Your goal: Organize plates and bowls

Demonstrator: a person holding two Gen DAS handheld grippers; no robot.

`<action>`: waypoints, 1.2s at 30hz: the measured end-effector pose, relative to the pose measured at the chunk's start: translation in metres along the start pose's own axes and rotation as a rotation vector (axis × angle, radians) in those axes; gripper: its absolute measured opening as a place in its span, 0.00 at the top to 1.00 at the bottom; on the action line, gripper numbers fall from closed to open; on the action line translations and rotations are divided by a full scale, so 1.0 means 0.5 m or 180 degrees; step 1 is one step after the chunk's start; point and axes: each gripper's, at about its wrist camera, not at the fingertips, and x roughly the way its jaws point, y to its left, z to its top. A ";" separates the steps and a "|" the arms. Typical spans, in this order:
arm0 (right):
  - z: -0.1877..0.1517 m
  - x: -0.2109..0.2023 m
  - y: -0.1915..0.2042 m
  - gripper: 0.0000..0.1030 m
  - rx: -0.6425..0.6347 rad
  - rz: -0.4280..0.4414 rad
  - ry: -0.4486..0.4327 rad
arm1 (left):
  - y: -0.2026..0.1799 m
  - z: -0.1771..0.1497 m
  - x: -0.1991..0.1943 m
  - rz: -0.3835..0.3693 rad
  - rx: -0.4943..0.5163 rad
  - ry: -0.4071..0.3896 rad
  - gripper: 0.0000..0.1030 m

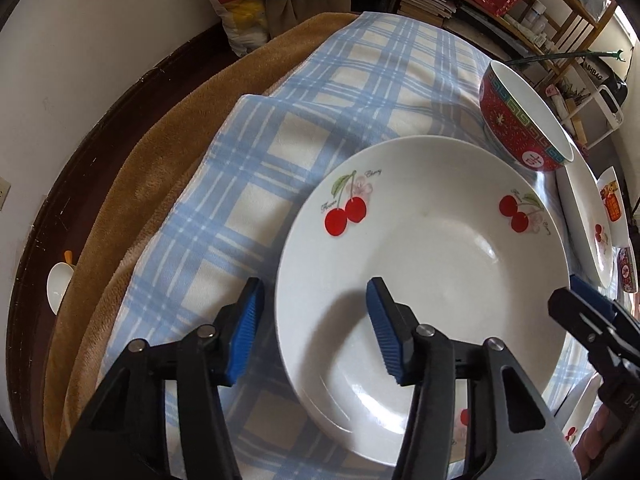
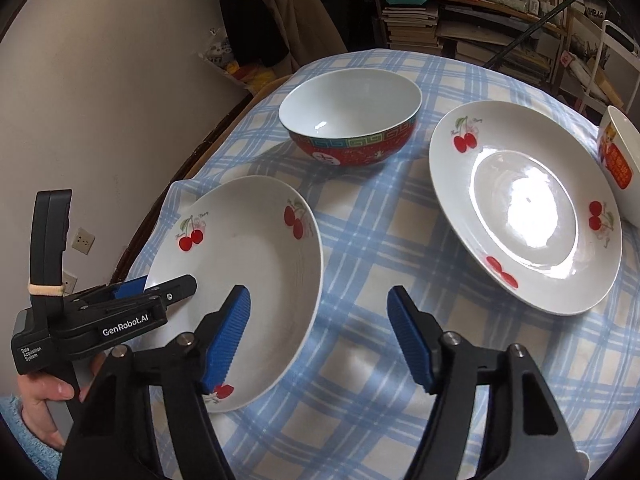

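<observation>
A white deep plate with cherry prints (image 1: 420, 248) (image 2: 248, 264) lies on the blue plaid cloth (image 1: 240, 152). My left gripper (image 1: 316, 332) (image 2: 160, 286) is open and straddles the plate's left rim, one pad over the cloth and one over the plate's inside. My right gripper (image 2: 318, 338) (image 1: 580, 312) is open too and straddles the opposite rim, with its left pad over the plate and its right pad over the cloth. Neither pair of pads presses on the rim. A red patterned bowl (image 2: 352, 120) (image 1: 520, 120) stands behind the plate.
A second cherry plate (image 2: 524, 208) lies to the right, with a white bowl with an orange label (image 2: 620, 160) beyond it. A brown blanket (image 1: 132, 200) pokes out under the cloth, near the wall. A white spoon (image 1: 58, 284) lies far left. Bookshelves (image 2: 460, 20) stand behind the table.
</observation>
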 end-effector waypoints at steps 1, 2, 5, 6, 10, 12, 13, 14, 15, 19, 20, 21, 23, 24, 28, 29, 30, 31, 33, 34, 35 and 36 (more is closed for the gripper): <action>0.000 0.009 0.002 0.45 0.0001 -0.0012 0.0054 | 0.003 0.004 0.001 -0.0035 -0.0018 0.0000 0.55; 0.000 0.017 0.004 0.57 0.0008 -0.0026 0.0111 | 0.005 0.007 0.001 -0.0068 -0.0023 -0.0003 0.61; 0.000 0.029 0.001 0.80 0.0062 -0.0049 0.0178 | 0.014 0.017 0.004 -0.0159 -0.0065 -0.0012 0.69; -0.001 0.031 -0.001 0.81 0.0078 -0.0050 0.0187 | 0.018 0.020 0.005 -0.0188 -0.0086 -0.0003 0.70; -0.001 0.036 -0.006 0.86 0.0098 0.0028 0.0213 | 0.033 0.031 0.004 -0.0307 -0.0118 -0.0002 0.76; 0.000 0.036 -0.008 0.87 0.0085 0.0031 0.0232 | 0.036 0.033 0.006 -0.0346 -0.0108 0.0020 0.77; 0.000 0.037 -0.008 0.87 0.0079 0.0027 0.0238 | 0.038 0.034 0.006 -0.0364 -0.0123 0.0023 0.77; 0.000 0.036 -0.008 0.88 0.0070 0.0024 0.0236 | 0.039 0.034 0.007 -0.0387 -0.0154 0.0028 0.77; 0.000 0.033 -0.008 0.88 0.0061 0.0021 0.0234 | 0.040 0.034 0.008 -0.0407 -0.0190 0.0036 0.77; 0.001 0.037 -0.006 0.89 0.0090 0.0013 0.0247 | 0.055 0.028 0.006 -0.0556 -0.0414 0.0025 0.79; 0.000 0.037 -0.006 0.90 0.0116 0.0034 0.0253 | 0.062 0.025 0.005 -0.0611 -0.0468 0.0028 0.80; -0.002 0.038 -0.009 0.90 0.0156 0.0043 0.0251 | 0.065 0.023 0.004 -0.0660 -0.0489 0.0038 0.82; -0.003 0.036 -0.017 0.91 0.0240 0.0082 0.0240 | 0.066 0.014 -0.002 -0.0736 -0.0470 0.0032 0.84; -0.004 0.032 -0.021 0.91 0.0272 0.0092 0.0224 | 0.063 0.008 -0.005 -0.0762 -0.0424 0.0016 0.85; -0.011 0.018 -0.025 0.91 0.0261 0.0046 0.0169 | 0.045 -0.015 -0.015 -0.0734 -0.0357 -0.0001 0.85; -0.012 0.015 -0.026 0.91 0.0250 0.0037 0.0168 | 0.041 -0.018 -0.018 -0.0732 -0.0358 -0.0007 0.85; -0.013 0.010 -0.027 0.91 0.0237 0.0033 0.0163 | 0.037 -0.022 -0.021 -0.0740 -0.0355 0.0000 0.85; -0.015 0.004 -0.030 0.91 0.0227 0.0037 0.0156 | 0.032 -0.026 -0.025 -0.0746 -0.0345 0.0014 0.85; -0.018 -0.012 -0.035 0.91 0.0211 0.0056 0.0132 | 0.019 -0.036 -0.037 -0.0748 -0.0300 -0.0001 0.85; -0.021 -0.021 -0.040 0.91 0.0214 0.0075 0.0114 | 0.011 -0.040 -0.044 -0.0740 -0.0271 -0.0018 0.85; -0.023 -0.030 -0.045 0.91 0.0223 0.0098 0.0101 | 0.004 -0.047 -0.052 -0.0736 -0.0251 -0.0031 0.85; -0.027 -0.038 -0.050 0.91 0.0226 0.0114 0.0093 | -0.004 -0.051 -0.058 -0.0733 -0.0221 -0.0030 0.85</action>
